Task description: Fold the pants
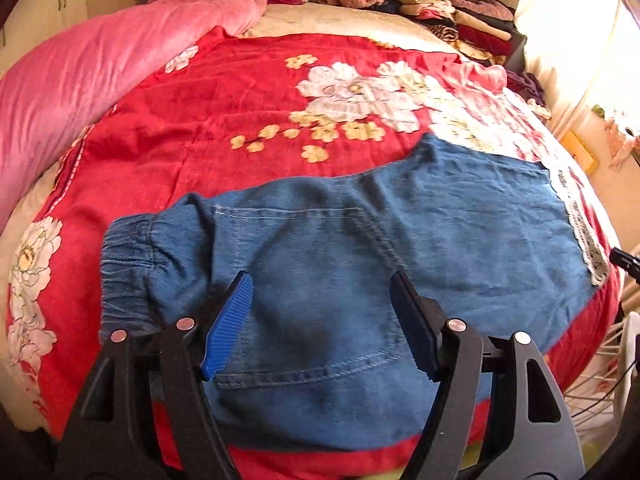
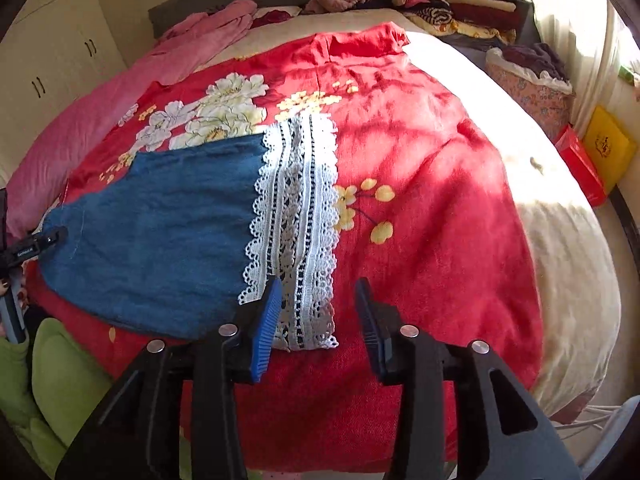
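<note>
Pants (image 1: 360,248) – blue denim, lie flat on red floral blanket (image 1: 224,120) w/ elastic waistband (image 1: 128,276) at one end, white lace hem (image 2: 296,220) at the other; near edge partly hidden behind left gripper (image 1: 320,316), jaws wide, holding nothing. Right gripper (image 2: 318,320) also wide, empty, above the lace's near corner. Past the lace – bare blanket. Clothes pile (image 2: 452,0) lies far beyond the pants, blurry.

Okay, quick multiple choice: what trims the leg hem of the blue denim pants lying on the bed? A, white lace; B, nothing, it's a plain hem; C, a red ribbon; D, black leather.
A: in the right wrist view the denim pants end in a band of white lace, lying flat on the red floral blanket.
</note>
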The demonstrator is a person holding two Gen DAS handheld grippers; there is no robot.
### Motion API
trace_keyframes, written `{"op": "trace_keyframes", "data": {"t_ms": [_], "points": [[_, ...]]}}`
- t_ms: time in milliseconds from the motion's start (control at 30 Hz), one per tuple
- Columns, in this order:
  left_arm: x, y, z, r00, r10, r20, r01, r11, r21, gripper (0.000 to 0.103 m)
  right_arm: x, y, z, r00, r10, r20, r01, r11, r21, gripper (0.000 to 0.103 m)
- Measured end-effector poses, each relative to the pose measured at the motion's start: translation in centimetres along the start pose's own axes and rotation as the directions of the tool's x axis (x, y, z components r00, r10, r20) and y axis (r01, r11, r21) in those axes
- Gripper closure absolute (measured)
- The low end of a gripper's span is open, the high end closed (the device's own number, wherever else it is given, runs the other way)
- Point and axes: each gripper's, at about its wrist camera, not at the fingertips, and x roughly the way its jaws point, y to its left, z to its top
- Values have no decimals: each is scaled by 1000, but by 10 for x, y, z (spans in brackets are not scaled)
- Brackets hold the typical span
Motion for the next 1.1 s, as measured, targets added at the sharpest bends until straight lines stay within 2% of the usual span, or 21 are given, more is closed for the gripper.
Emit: {"op": "trace_keyframes", "data": {"t_ms": [167,267,367,467,600,700,800,900,933,967,1000,1100], "points": [[-16,-39,0,998,-48,32,45,996,79,24,-17,24,6,997,29,71,-24,998,-62,48],[-18,-65,-1,997,-75,33,70,988,140,20,-15,41,5,995,70,76,-62,993,-96,48],[-12,-90,-7,996,-90,12,86,975,204,17,-3,59,1,994,103,49,-96,987,-125,48],[4,-110,-17,996,-83,-40,90,963,253,15,14,73,-5,993,120,4,-119,982,-147,48],[31,-124,-32,990,-35,-136,76,947,313,14,38,79,-18,992,108,-72,-117,981,-152,48],[38,-124,-34,987,-27,-155,75,946,315,13,56,74,-26,986,88,-143,-107,985,-133,47],[35,-123,-32,988,-44,-149,89,946,310,12,49,74,-25,987,105,-125,-122,984,-132,47],[23,-127,-23,992,-73,-105,103,943,318,12,34,67,-19,989,131,-73,-139,985,-106,47],[18,-129,-20,993,-80,-90,105,940,325,12,29,64,-17,990,131,-57,-136,986,-97,45],[13,-132,-16,994,-88,-71,107,937,333,12,24,61,-15,991,125,-40,-128,988,-89,29],[9,-135,-10,994,-93,-55,106,935,339,10,18,56,-13,993,116,-17,-117,990,-78,23],[5,-146,11,994,-105,-29,108,925,364,10,7,46,-10,995,95,16,-94,994,-56,22]]}}
